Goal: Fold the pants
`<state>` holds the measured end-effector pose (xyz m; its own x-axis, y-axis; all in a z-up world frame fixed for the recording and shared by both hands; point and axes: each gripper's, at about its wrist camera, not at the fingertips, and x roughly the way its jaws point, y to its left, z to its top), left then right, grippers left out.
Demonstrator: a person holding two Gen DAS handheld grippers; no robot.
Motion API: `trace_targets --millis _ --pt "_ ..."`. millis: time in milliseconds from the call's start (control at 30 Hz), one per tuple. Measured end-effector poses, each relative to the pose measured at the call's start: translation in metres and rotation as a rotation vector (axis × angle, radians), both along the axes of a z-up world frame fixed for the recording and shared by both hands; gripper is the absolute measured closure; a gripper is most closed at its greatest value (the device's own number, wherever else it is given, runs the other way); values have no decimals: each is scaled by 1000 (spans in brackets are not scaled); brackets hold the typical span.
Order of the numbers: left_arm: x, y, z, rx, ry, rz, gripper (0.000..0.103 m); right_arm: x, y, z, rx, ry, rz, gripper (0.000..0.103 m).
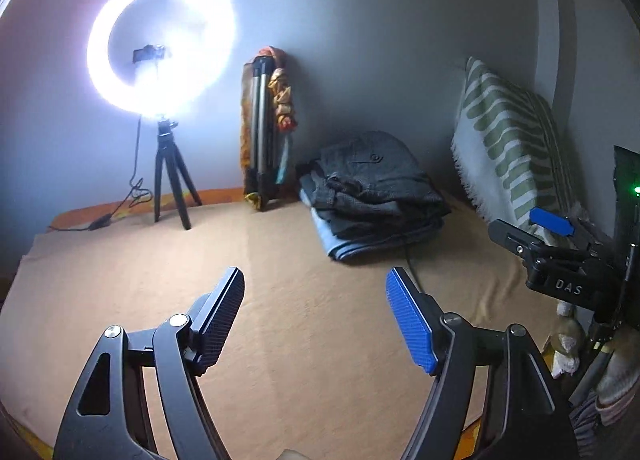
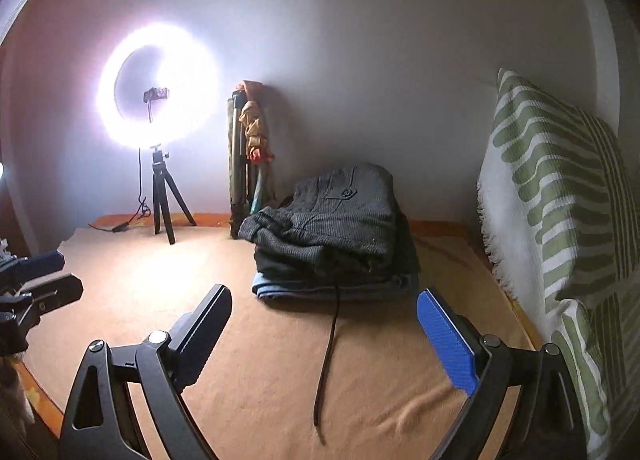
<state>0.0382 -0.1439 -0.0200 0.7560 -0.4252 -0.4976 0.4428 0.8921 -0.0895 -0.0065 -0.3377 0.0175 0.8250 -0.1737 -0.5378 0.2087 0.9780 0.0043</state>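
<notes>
A stack of folded clothes sits on the tan bed cover (image 1: 280, 300) near the back wall, with dark grey pants (image 1: 372, 175) on top and a light blue garment (image 1: 352, 244) under them. The dark grey pants (image 2: 336, 219) also show in the right wrist view, with the light blue garment (image 2: 332, 288) below. My left gripper (image 1: 316, 300) is open and empty, above the cover, short of the stack. My right gripper (image 2: 324, 320) is open and empty, close in front of the stack. The right gripper also shows at the right edge of the left wrist view (image 1: 548, 236).
A lit ring light on a small tripod (image 1: 160, 59) stands at the back left. A folded tripod with cloth (image 1: 264, 127) leans on the wall. A green-striped pillow (image 2: 560, 199) stands at the right. A dark cord (image 2: 328, 360) runs from the stack toward me.
</notes>
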Motion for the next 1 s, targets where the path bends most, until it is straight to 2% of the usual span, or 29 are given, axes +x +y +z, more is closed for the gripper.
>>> trace_targets --millis 67,100,433,633,733,1000 --pt "0 4 -2 3 7 14 30 -2 4 -2 8 0 7 6" --pt "-1 6 -4 2 9 22 30 -3 6 -3 12 1 11 0" --pt "-9 16 -17 49 29 55 29 -9 21 -13 -2 -5 38 0" --pt "-8 15 -20 50 49 66 29 0 30 -19 -13 -7 44 0" --pt "-8 17 -21 44 44 74 21 5 34 -22 -10 2 58 0" --pt "-10 20 -21 41 32 91 21 8 36 -25 -11 7 67 0"
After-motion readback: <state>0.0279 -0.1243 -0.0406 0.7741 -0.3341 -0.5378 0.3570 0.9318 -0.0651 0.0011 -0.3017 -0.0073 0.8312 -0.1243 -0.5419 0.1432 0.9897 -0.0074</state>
